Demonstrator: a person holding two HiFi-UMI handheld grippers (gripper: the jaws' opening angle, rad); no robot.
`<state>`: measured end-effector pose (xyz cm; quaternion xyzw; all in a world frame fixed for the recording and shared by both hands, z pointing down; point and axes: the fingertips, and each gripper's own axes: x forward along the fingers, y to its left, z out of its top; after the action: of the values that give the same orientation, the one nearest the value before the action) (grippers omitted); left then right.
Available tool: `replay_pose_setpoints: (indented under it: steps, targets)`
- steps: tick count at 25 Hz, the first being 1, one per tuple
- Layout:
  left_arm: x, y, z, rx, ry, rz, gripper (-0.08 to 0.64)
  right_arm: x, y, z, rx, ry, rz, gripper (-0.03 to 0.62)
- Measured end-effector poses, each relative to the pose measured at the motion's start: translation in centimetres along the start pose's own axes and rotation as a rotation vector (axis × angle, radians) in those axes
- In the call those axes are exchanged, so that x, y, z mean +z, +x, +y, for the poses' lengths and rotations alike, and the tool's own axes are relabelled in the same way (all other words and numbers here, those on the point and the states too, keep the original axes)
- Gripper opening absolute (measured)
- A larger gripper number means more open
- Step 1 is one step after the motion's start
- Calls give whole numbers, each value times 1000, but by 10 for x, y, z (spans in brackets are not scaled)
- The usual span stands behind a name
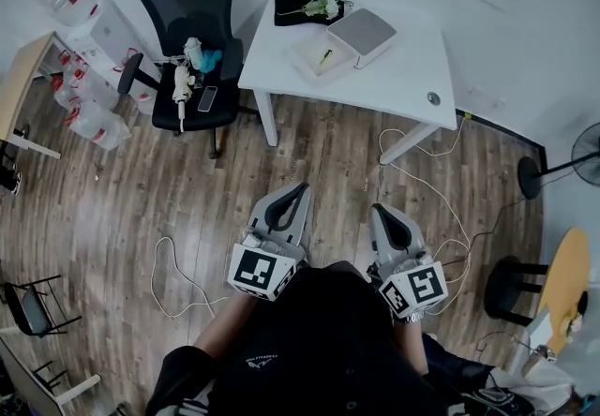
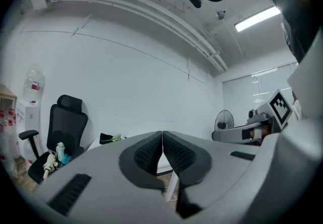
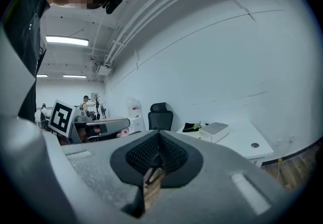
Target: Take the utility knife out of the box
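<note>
A white table [image 1: 394, 86] stands across the wooden floor from me. On it lies an open white box [image 1: 319, 56] holding a small yellow-green utility knife [image 1: 324, 56], with the box's grey lid [image 1: 364, 34] beside it. My left gripper [image 1: 298, 189] and right gripper [image 1: 379, 212] are held side by side over the floor, well short of the table, and both point toward it. Both are shut, pads together, with nothing between them. The right gripper view shows the table [image 3: 242, 140] and the box [image 3: 214, 129] far ahead. In the left gripper view, that gripper [image 2: 162, 140] hides most of the table.
A black office chair [image 1: 192, 21] with bottles and a phone on its seat stands left of the table. White cables [image 1: 441, 217] trail over the floor. A fan [image 1: 586, 154], a black stool [image 1: 511, 285] and a round yellow table [image 1: 567, 278] are at the right.
</note>
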<state>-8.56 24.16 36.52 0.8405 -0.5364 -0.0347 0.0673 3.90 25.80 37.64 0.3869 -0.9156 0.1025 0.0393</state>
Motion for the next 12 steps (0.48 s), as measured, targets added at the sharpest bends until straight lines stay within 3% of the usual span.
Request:
replay_pose_setpoints:
  steps: [8, 12]
  targets:
    - [-1, -4, 30, 82, 4, -6, 6, -3, 30, 0, 45, 2, 35, 5]
    - [-13, -4, 46, 144, 9, 35, 6, -12, 50, -5, 81, 7, 52, 3]
